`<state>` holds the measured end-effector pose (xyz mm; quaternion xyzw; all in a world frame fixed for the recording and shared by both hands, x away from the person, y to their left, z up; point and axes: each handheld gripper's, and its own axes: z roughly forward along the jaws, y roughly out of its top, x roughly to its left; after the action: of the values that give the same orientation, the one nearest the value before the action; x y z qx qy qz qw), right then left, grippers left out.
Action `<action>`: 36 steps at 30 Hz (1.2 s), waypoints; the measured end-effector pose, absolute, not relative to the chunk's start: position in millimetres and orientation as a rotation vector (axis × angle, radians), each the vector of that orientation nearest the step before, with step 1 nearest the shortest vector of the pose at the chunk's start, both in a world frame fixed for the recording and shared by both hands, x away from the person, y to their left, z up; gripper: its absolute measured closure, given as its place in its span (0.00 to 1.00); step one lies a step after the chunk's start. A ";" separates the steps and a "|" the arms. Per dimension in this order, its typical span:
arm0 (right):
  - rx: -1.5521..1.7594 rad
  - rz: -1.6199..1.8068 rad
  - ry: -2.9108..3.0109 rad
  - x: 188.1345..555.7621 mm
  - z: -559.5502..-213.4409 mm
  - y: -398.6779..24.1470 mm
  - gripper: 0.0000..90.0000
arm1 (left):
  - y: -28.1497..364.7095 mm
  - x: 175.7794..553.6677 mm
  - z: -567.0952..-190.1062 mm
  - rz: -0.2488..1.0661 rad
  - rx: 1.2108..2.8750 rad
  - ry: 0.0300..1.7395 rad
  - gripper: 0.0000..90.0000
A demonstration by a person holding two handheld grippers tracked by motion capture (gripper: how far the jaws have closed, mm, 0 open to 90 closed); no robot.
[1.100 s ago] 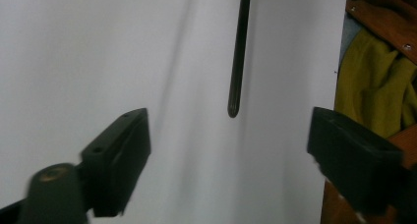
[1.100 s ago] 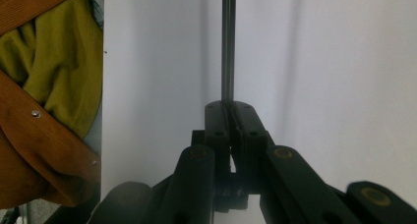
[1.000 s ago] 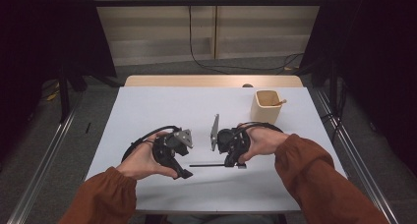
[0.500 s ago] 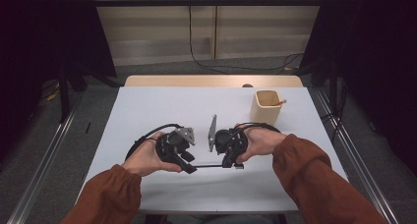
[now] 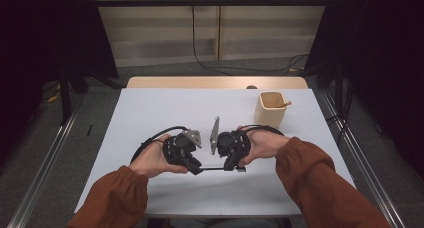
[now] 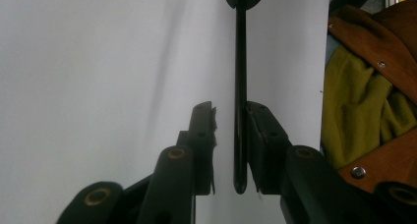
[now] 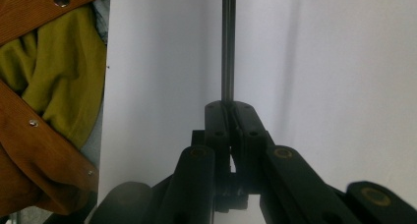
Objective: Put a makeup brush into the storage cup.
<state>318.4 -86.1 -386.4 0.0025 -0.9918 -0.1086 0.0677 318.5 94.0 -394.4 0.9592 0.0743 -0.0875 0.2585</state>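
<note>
At lower centre, the right gripper (image 5: 235, 167) clamps the thin black rod (image 5: 214, 168) while the left gripper (image 5: 197, 169) (jaws just closing, one pad not yet touching) must finish pinching its free end.

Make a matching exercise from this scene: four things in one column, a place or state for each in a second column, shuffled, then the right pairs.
Things:
1. left gripper
2. right gripper
3. thin black rod
4. beige cup

Places or states:
A. stands at the table's far right, a stick leaning in it
B. jaws clamped tight on one end of the rod
C. spans the gap between the two grippers
D. jaws have just been closing, one pad at the rod, a slit left at the other

Pairs: 1-D, 2-B, 3-C, 4-A
</note>
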 end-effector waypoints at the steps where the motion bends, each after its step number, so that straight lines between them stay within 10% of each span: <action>1: 0.009 -0.330 -2.992 318.3 -386.2 -86.2 0.96 | 93.7 318.4 -394.6 -0.238 2.600 0.199 0.83; 28: -0.019 -0.415 -2.993 321.4 -388.2 -89.9 0.93 | 93.6 319.7 -397.9 -0.248 2.602 0.171 0.95; 36: -0.060 -0.507 -2.979 323.8 -388.9 -93.2 0.70 | 98.6 321.7 -396.8 -0.252 2.586 0.194 0.95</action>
<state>323.8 -93.2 -388.9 -0.0197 -0.9839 -0.1675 0.0594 321.7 98.6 -396.8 0.9571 0.0717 -0.0931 0.2647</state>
